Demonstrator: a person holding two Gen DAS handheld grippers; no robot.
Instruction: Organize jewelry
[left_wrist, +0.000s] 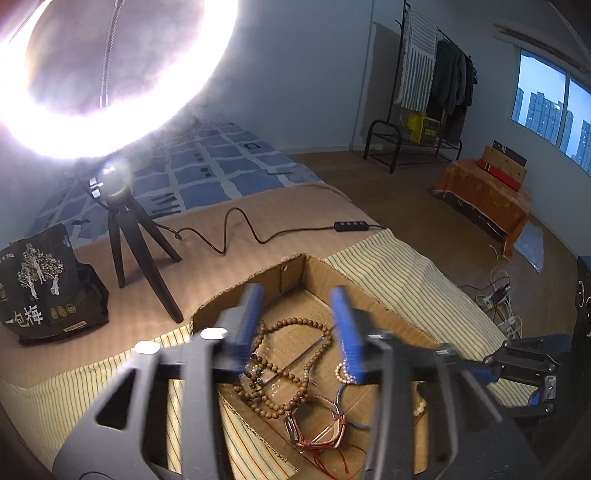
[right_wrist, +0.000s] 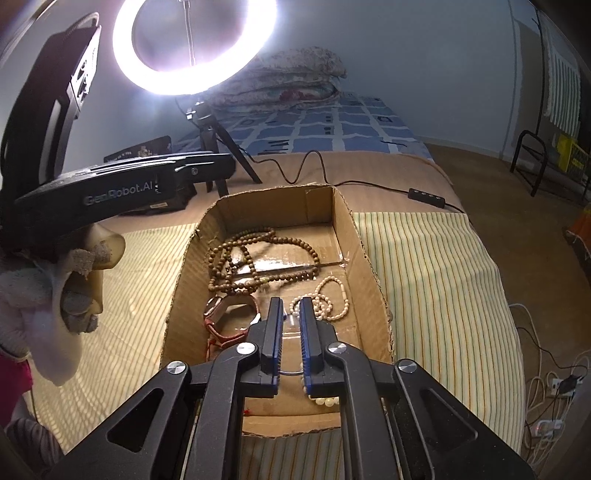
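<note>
A shallow cardboard box (right_wrist: 343, 236) sits on a striped cloth (right_wrist: 424, 266) spread over the bed (right_wrist: 406, 166). All the jewelry in view lies on the box floor.

Left gripper (left_wrist: 301, 295): jaws set wide apart, blue pads (left_wrist: 253, 314) facing each other above the box interior. Nothing lies between the pads, and no contact with any item is visible. Below it in the left wrist view, a long string of brown wooden beads (left_wrist: 291, 350) lies looped on the box floor. A watch with a reddish strap (left_wrist: 321, 424) rests nearer the camera, with thin red cord trailing from it.

Right gripper (right_wrist: 291, 306): jaws nearly closed, only a narrow gap between the blue pads (right_wrist: 306, 332). It hovers low over the near half of the box. A thin clear ring shows behind the pads; whether the pads pinch it cannot be told. A cream bead bracelet (right_wrist: 328, 299) lies just beyond the right fingertip, and a few more pale beads (right_wrist: 323, 400) show under the right finger. The brown bead string (right_wrist: 258, 258) occupies the far half of the box; the watch (right_wrist: 221, 314) lies left of the gripper.

Beyond the box stand a lit ring lamp (right_wrist: 195, 44) on a small tripod (right_wrist: 218, 147), its cable (right_wrist: 314, 166) running across the bed, and a dark snack pouch (left_wrist: 40, 288).
</note>
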